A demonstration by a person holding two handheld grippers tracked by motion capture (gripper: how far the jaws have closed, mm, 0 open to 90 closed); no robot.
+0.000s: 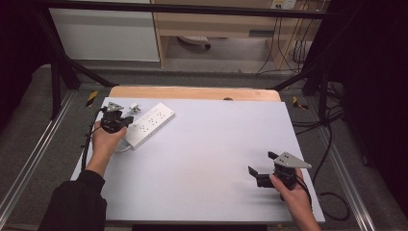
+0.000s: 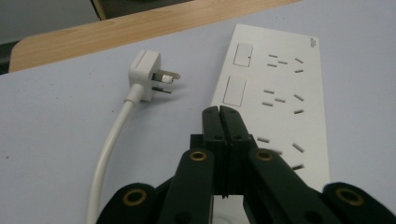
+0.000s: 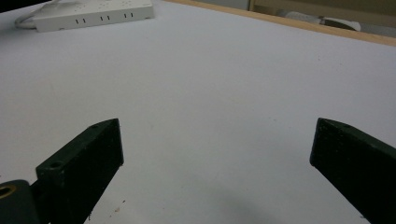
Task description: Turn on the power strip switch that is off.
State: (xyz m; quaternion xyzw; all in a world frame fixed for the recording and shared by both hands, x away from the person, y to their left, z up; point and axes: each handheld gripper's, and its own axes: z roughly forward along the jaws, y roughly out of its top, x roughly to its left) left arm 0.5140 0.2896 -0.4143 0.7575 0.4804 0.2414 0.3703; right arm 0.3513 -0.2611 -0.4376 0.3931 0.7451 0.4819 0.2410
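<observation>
we are keeping the left gripper point(image 2: 219, 112) pressed fully together, its jaws meeting with nothing between them, the tips hanging over the near end of the white power strip point(image 2: 275, 98); whether they are touching it we cannot tell. the right gripper point(image 1: 262, 168) is standing spread wide over bare table point(image 1: 207, 159), holding nothing. the strip is lying flat at the far left of the table, sockets up, two blank rectangles at one end. its white plug point(image 2: 148, 74) is lying unplugged just beside it, prongs pointing toward the strip, cord point(image 2: 109, 149) trailing back.
</observation>
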